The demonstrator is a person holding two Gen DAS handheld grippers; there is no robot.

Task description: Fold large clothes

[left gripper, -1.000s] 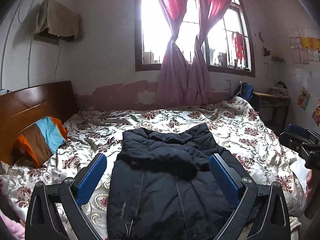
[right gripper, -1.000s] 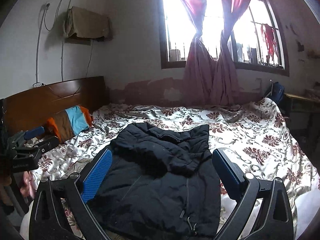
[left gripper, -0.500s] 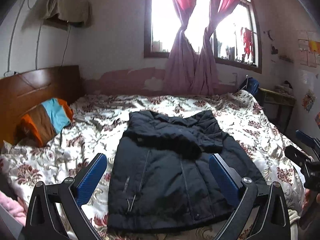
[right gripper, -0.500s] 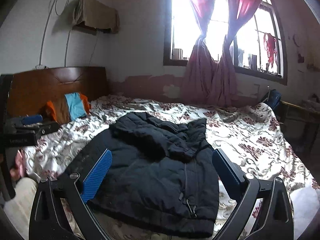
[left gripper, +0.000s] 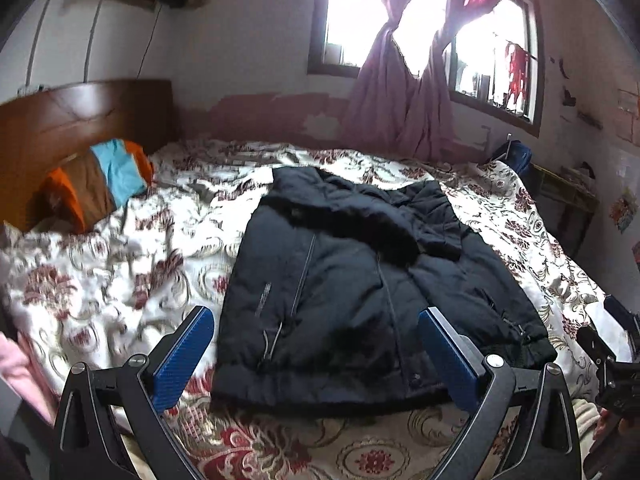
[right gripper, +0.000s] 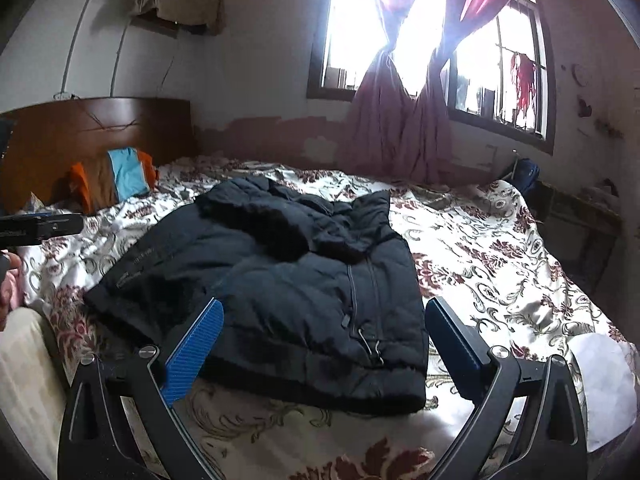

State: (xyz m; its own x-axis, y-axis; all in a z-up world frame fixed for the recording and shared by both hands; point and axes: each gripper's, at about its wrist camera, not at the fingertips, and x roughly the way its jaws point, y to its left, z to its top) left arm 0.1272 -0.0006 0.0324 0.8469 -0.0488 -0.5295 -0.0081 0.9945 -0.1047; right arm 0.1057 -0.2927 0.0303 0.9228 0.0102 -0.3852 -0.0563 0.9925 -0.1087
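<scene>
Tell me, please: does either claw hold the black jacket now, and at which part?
Nothing is held. The left claw and the right claw are both open above the black jacket, not touching it.

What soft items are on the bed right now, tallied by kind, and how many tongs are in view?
Dark padded jacket: 1, spread flat on the floral bedspread
Striped pillow in orange, brown and blue: 1, by the headboard
Tongs: 2, left tongs and right tongs, both open and holding nothing
Total: 4
</scene>
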